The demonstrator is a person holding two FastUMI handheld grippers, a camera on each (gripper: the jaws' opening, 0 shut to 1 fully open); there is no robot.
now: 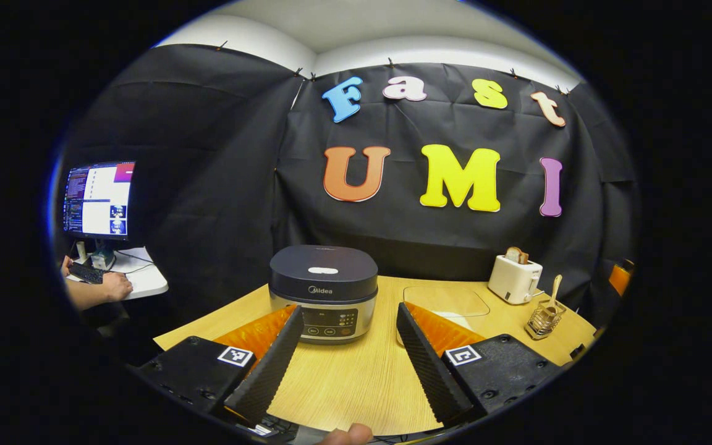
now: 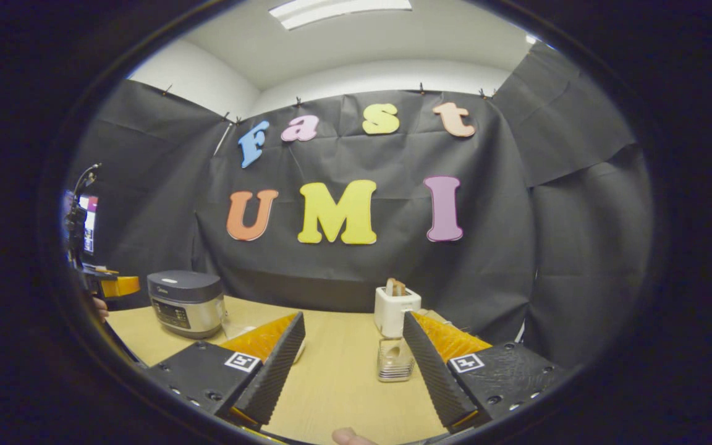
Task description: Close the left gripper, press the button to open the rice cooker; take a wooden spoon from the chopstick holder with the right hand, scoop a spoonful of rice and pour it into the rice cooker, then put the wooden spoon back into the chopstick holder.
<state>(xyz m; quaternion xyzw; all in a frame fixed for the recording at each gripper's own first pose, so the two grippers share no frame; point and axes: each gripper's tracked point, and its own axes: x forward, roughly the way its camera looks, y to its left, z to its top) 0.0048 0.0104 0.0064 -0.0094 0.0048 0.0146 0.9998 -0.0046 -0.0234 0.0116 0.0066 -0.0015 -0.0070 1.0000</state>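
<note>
left gripper (image 1: 350, 321) fingers spread wide, holding nothing, aimed at rice cooker (image 1: 323, 300) on wooden table (image 1: 356, 377), lid down. right gripper (image 2: 353, 334) likewise wide apart, empty, chopstick holder (image 2: 394, 360) between its fingers ahead. wooden spoon (image 1: 554, 295) upright in holder, right of toaster (image 1: 514, 278). rice not discernible.

Left gripper (image 1: 348, 321) level, jaws spread wide, holding nothing; right gripper (image 2: 353, 330) likewise spread wide and unladen.
</note>
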